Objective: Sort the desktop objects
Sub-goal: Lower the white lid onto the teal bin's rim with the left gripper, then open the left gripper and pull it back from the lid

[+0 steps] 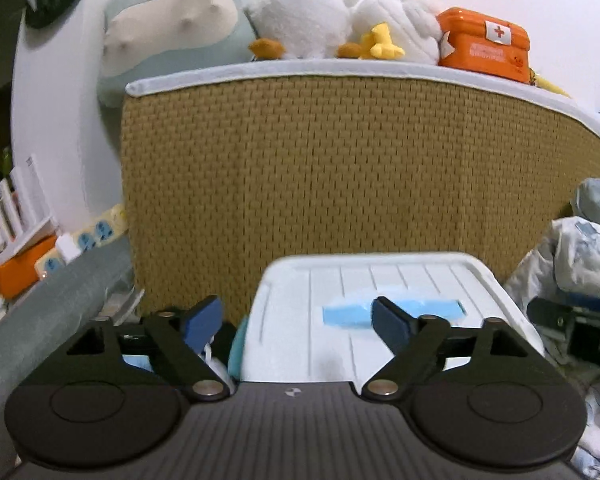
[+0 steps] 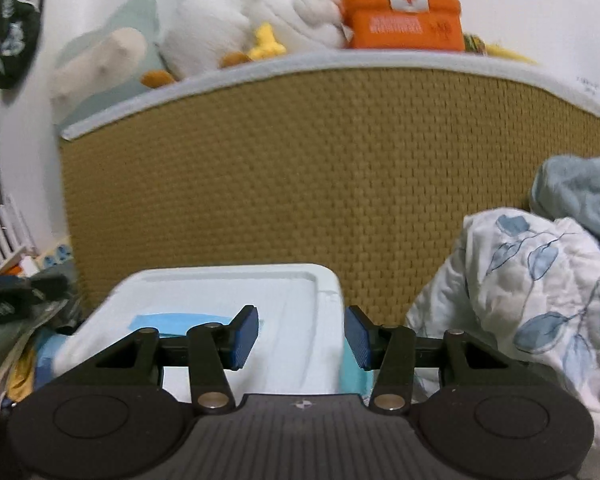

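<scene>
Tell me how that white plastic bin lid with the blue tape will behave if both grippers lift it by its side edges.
The white bin lid looks like thin ribbed plastic, so probably light and somewhat flexible. Its smooth rim could slip on the pads. The left gripper and right gripper each straddle an edge, open; uneven lifting may tilt it.

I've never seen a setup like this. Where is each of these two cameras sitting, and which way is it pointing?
Left wrist view: sits on the left gripper, looking forward over its open blue-padded fingers at a white ribbed plastic lid, straddling its left edge.
Right wrist view: sits on the right gripper, facing the same way; its open fingers straddle the lid's right edge, beside a leaf-print quilt.
Both show: the lid, the woven tan headboard, and an orange first-aid box.
</scene>
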Demonstrator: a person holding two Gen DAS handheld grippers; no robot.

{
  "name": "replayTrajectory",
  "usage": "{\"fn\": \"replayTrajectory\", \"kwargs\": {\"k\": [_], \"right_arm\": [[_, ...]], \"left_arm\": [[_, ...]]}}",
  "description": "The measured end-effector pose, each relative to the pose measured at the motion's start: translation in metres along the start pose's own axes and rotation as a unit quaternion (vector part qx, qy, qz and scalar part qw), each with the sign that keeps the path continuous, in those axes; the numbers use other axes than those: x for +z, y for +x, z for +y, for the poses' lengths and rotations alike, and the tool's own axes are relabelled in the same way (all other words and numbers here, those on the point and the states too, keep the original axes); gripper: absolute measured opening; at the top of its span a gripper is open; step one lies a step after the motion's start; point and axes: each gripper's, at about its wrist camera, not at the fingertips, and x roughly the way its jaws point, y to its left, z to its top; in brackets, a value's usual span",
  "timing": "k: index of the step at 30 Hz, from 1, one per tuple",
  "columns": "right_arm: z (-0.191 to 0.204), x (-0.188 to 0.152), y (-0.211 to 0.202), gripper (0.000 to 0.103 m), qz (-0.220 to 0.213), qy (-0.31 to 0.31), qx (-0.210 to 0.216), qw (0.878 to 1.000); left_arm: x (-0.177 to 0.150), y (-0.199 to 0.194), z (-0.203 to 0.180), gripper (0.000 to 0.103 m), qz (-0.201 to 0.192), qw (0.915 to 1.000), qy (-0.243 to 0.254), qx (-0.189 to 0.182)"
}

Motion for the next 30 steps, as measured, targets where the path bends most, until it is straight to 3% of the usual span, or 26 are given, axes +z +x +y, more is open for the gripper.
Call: {"fn": "replayTrajectory", "kwargs": {"k": [7, 16, 26, 30], "right_arm": [[0.016, -0.026, -0.046, 0.052, 0.005, -0.003, 0.015, 1.0], [0.016, -0.058, -0.103, 0.052, -0.007, -0.026, -0.001, 1.0], [0.012, -0.082, -0.13, 0.052, 0.002, -0.038, -0.012, 0.999], [0.006, -0.089, -0.137, 0.052, 0.016, -0.006, -0.01, 1.0]], "left_arm": [[-0.025, -0.04, -0.02, 0.092, 0.011, 0.9999, 0.004, -0.001], [-0.056, -0.086, -0.034, 0.096, 0.019, 0.9996, -0.007, -0.019], [-0.088, -0.114, -0.043, 0.096, 0.035, 0.999, 0.0, -0.027], [-0.1, -0.12, -0.04, 0.096, 0.042, 0.9987, -0.01, -0.026]]}}
